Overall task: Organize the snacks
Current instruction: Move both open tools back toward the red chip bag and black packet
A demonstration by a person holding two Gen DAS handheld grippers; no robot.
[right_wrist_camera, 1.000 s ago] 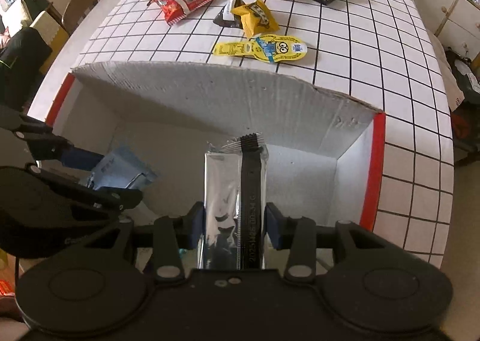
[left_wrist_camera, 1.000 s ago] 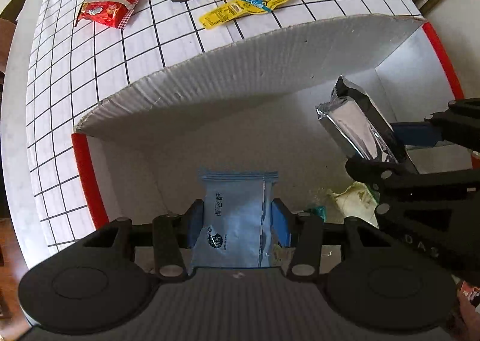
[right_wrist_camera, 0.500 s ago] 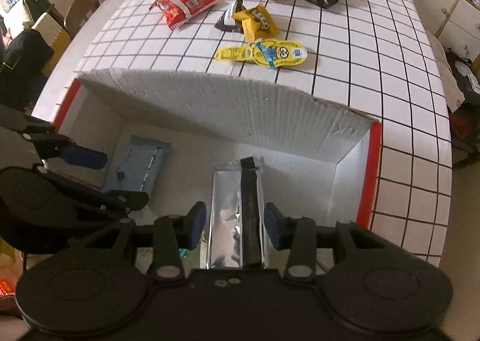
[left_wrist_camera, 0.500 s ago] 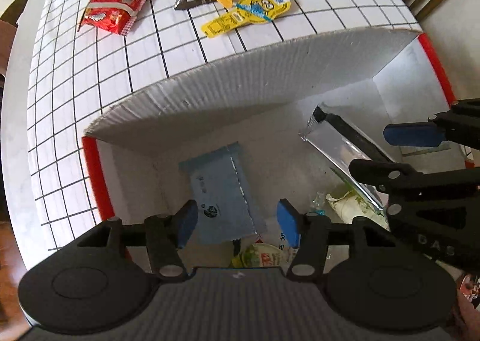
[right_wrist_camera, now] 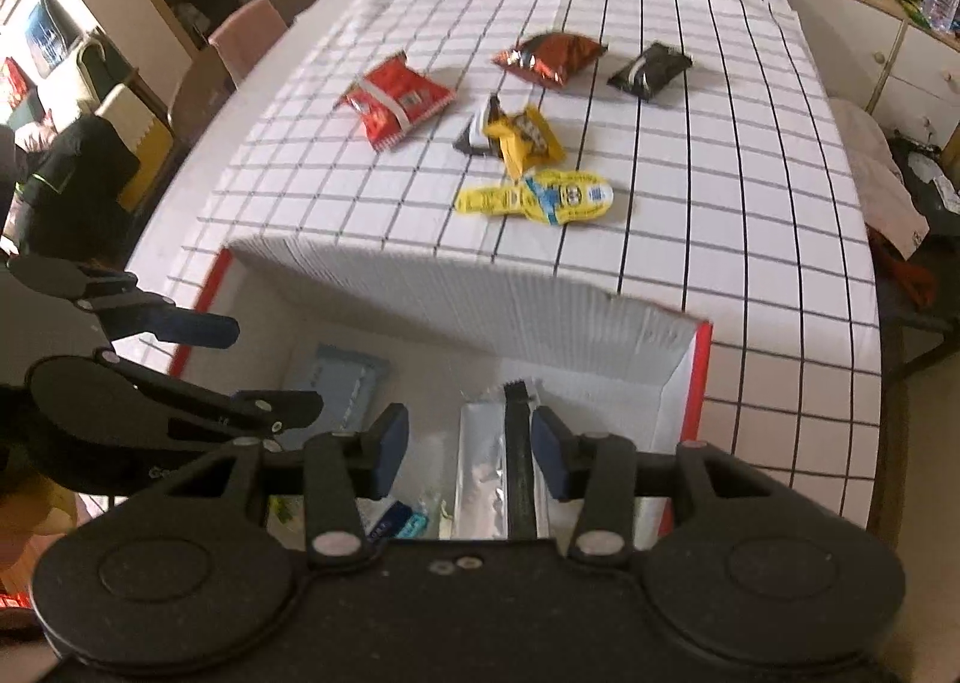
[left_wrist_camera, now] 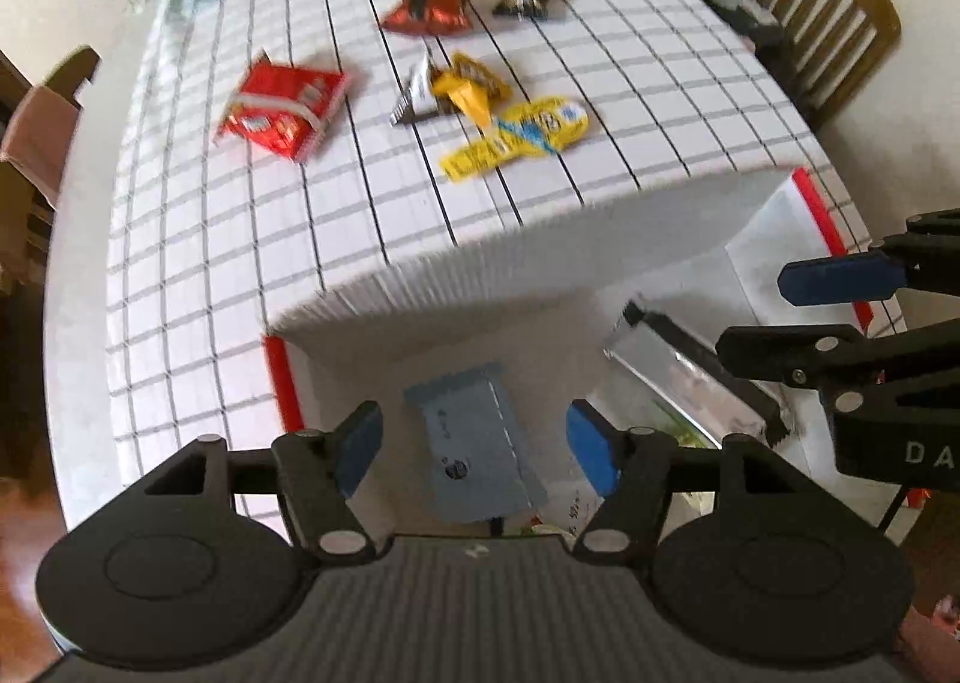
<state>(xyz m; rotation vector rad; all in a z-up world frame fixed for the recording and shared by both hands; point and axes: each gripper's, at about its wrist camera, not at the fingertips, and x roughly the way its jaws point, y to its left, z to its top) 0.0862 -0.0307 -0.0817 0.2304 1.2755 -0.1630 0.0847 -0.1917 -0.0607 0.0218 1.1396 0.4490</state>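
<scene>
Progress at mid-task: two snacks lie inside the white cardboard box (left_wrist_camera: 528, 275), the pale blue packet (left_wrist_camera: 474, 443) flat on its floor at the left, the silver packet (right_wrist_camera: 495, 467) at the right, with a few smaller wrappers near the box's near edge; left gripper (left_wrist_camera: 474, 446) stands above the blue packet, its jaws having just been opening, pads clear of the wrapper on both sides; right gripper (right_wrist_camera: 471, 452) likewise spread, its jaws having just opened a little further, the silver packet between them but apparently not pressed; six snacks are left on the checked tablecloth (right_wrist_camera: 720, 215) beyond the box: red packet (right_wrist_camera: 396, 98), dark red bag (right_wrist_camera: 549, 57), black packet (right_wrist_camera: 649, 71), yellow packet (right_wrist_camera: 525, 143) resting against a small dark wrapper (right_wrist_camera: 477, 134), and yellow cartoon pouch (right_wrist_camera: 537, 197); judged roughly a quarter to a third done.
</scene>
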